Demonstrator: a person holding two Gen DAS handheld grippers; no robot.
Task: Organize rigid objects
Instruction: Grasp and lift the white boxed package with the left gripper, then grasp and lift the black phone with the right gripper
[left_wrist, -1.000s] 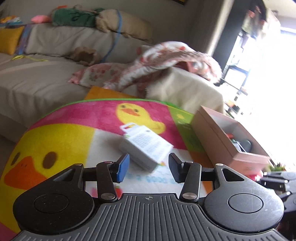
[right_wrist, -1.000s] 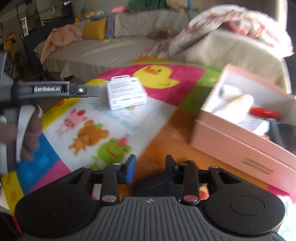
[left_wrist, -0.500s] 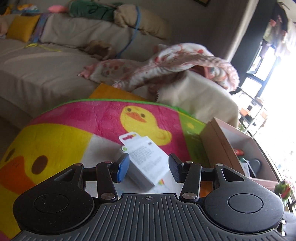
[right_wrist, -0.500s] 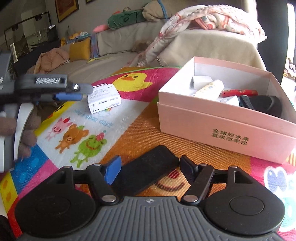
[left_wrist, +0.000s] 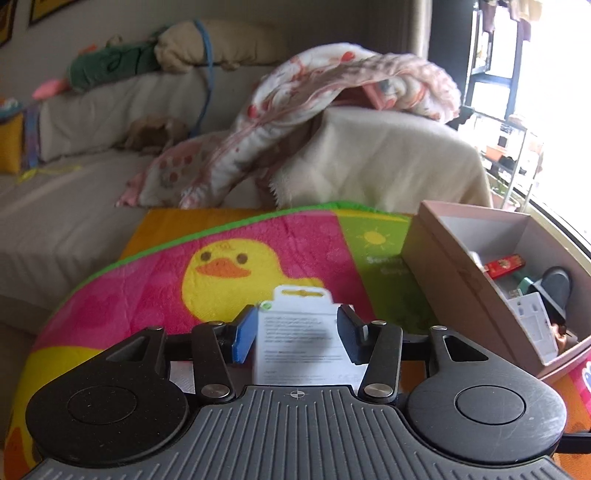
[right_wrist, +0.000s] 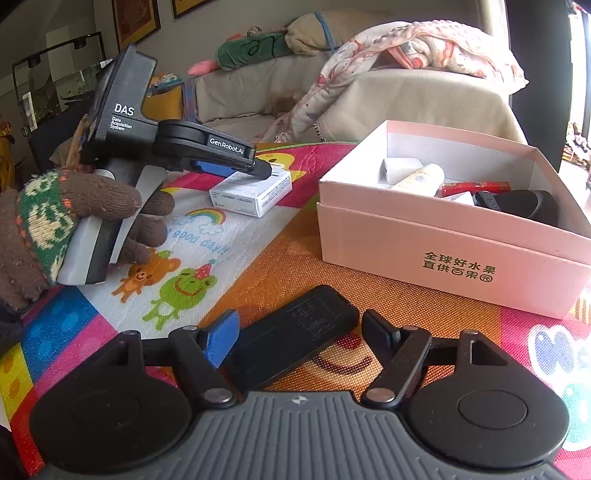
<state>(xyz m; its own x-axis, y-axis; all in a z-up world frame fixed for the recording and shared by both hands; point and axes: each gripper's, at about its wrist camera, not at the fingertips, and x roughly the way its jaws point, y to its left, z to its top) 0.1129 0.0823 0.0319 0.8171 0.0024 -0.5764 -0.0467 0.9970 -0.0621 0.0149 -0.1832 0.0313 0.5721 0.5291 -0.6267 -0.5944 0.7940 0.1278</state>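
Observation:
A white printed carton (left_wrist: 303, 339) lies on the cartoon play mat, right between the fingers of my open left gripper (left_wrist: 297, 338); it also shows in the right wrist view (right_wrist: 251, 190) with the left gripper (right_wrist: 258, 168) over it. The jaws stand either side of it with small gaps. A flat black device (right_wrist: 291, 338) lies on the mat between the fingers of my open right gripper (right_wrist: 299, 336). A pink open box (right_wrist: 443, 243) at the right holds a white case, a cream tube, a red packet and a black object.
The pink box also shows at the right of the left wrist view (left_wrist: 458, 288). A sofa with a floral blanket (left_wrist: 332, 99) and cushions stands behind the mat. A gloved hand (right_wrist: 74, 225) holds the left gripper's handle.
My left gripper has moved forward until the white carton sits between its fingers. My right gripper has opened wide and the black device now lies between its fingers.

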